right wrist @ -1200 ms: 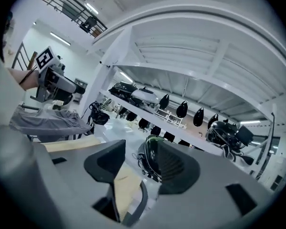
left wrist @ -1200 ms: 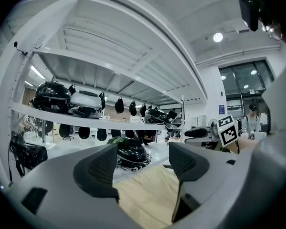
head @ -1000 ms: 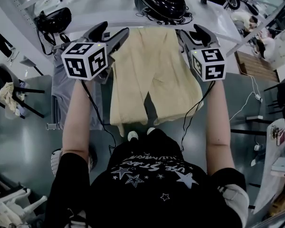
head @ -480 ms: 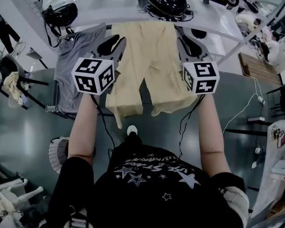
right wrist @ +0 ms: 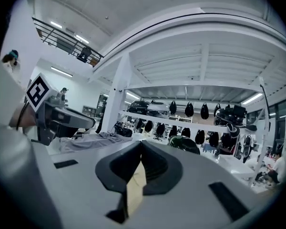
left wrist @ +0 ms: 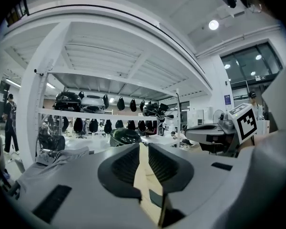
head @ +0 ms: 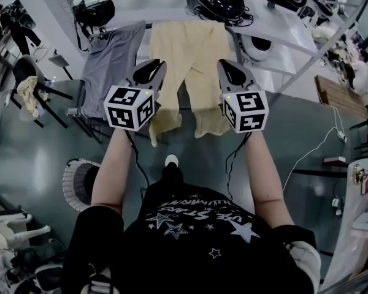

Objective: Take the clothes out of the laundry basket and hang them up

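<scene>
Sitting on the floor [head: 30, 164] to the left is the basket [head: 78, 184]. Ahead, the left gripper [left wrist: 142, 146] holds its jaws a slit apart and the right gripper [right wrist: 140, 148] has them pressed together. Both have just been closing and grip nothing. Beyond, yellow trousers [head: 187, 54] hang over a rack [head: 81, 103], beside a grey shirt [head: 113, 57].

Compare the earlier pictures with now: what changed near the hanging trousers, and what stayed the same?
The left gripper and right gripper drew back from the cream trousers toward the person, fingers just closing: right shut, left nearly so, seemingly with nothing gripped. The trousers and the grey shirt stayed hanging side by side.
</scene>
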`<state>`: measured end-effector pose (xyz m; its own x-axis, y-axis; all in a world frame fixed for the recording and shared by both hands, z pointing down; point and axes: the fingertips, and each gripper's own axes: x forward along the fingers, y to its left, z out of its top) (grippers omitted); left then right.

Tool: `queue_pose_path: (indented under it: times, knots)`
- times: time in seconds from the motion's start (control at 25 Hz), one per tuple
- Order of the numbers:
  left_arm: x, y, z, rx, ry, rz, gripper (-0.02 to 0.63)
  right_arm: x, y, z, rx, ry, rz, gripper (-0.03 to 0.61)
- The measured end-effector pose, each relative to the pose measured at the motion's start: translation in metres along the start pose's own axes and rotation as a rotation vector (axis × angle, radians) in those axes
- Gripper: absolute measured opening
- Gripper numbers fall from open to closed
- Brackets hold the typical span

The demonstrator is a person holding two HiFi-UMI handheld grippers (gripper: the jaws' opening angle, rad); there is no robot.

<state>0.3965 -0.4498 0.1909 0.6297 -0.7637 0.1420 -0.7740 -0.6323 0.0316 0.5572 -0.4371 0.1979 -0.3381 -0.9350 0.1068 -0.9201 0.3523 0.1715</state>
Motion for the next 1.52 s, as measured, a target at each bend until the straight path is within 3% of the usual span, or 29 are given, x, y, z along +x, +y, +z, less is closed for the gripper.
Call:
queue_pose_path:
  times: [0.32, 0.6, 1.12, 1.52]
  knots:
    - [-0.06, -0.026, -0.037, -0.086, 0.027, 0.067, 0.069, -0.056, 0.034, -0.031, 0.022, 0.033, 0.058, 0.009]
    - [-0.103, -0.039, -0.059, -0.089, 0.058, 0.101, 0.067, -0.075, 0.067, -0.047, 0.027, 0.057, 0.107, 0.009]
    - [-0.108, -0.063, -0.094, -0.144, 0.096, -0.003, 0.066, -0.108, 0.06, -0.079, 0.059, 0.148, 0.007, 0.008]
    - [-0.179, -0.036, -0.108, -0.14, 0.131, -0.034, 0.066, -0.114, 0.134, -0.067, 0.072, 0.167, 0.005, 0.008]
